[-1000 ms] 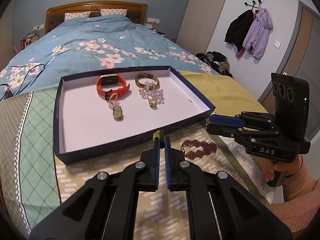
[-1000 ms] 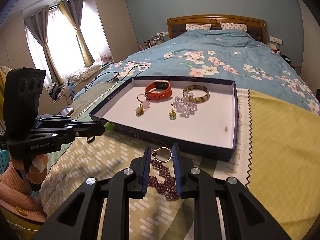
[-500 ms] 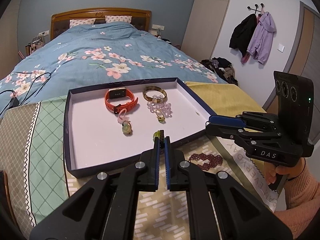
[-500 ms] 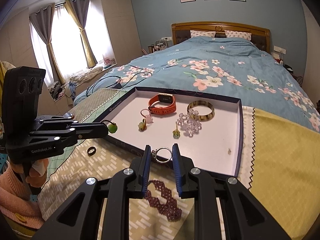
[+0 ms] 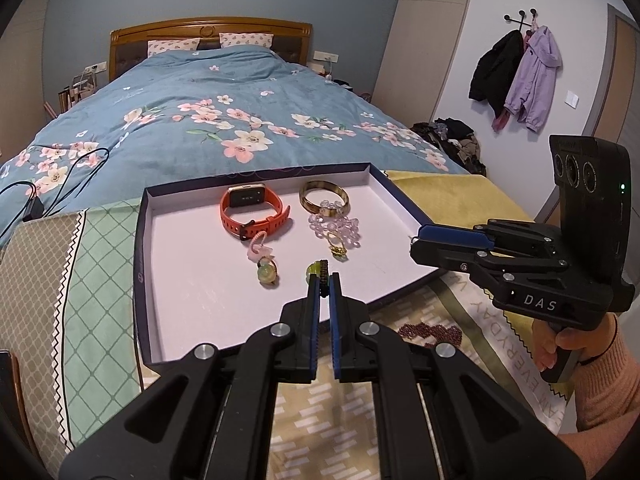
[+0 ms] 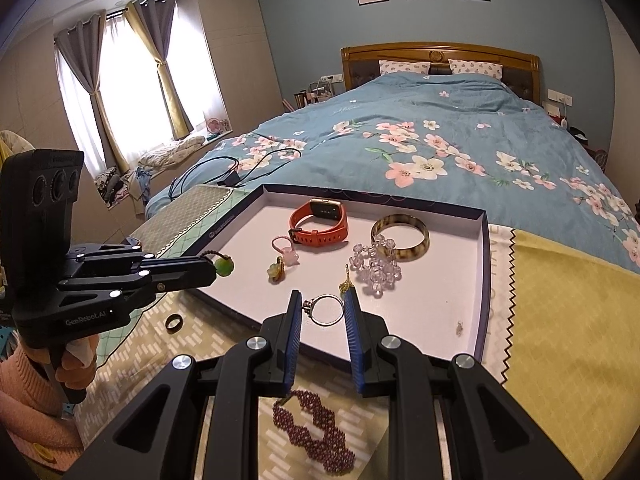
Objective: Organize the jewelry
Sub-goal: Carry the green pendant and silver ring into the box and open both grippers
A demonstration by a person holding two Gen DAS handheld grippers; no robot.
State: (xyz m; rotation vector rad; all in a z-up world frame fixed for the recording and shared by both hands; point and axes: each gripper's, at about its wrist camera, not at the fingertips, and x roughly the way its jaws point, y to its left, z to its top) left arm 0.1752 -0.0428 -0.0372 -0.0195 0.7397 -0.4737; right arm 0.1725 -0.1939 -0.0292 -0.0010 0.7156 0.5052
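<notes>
A dark-rimmed tray (image 5: 138,264) (image 6: 484,264) with a white floor lies on the cloth at the foot of the bed. In it are an orange watch (image 5: 250,210) (image 6: 320,222), a tortoiseshell bangle (image 5: 324,199) (image 6: 400,236), a clear bead bracelet (image 5: 334,226) (image 6: 376,266), a gold earring (image 5: 338,249) and a green-stone ring (image 5: 267,273) (image 6: 276,271). My left gripper (image 5: 325,276) (image 6: 216,268) is shut on a green bead charm (image 5: 314,269) (image 6: 223,267) over the tray's near part. My right gripper (image 6: 322,305) (image 5: 418,236) is shut on a silver ring (image 6: 326,310) above the tray's near rim.
A maroon beaded bracelet (image 6: 310,434) (image 5: 430,329) and a small dark ring (image 6: 175,323) lie on the patterned cloth outside the tray. A tiny stud (image 6: 460,328) sits in the tray's right corner. A black cable (image 6: 224,168) lies on the floral bedspread.
Both grippers have moved forward from over the cloth to over the tray, carrying the green charm and the silver ring. The maroon bracelet stays behind on the cloth.
</notes>
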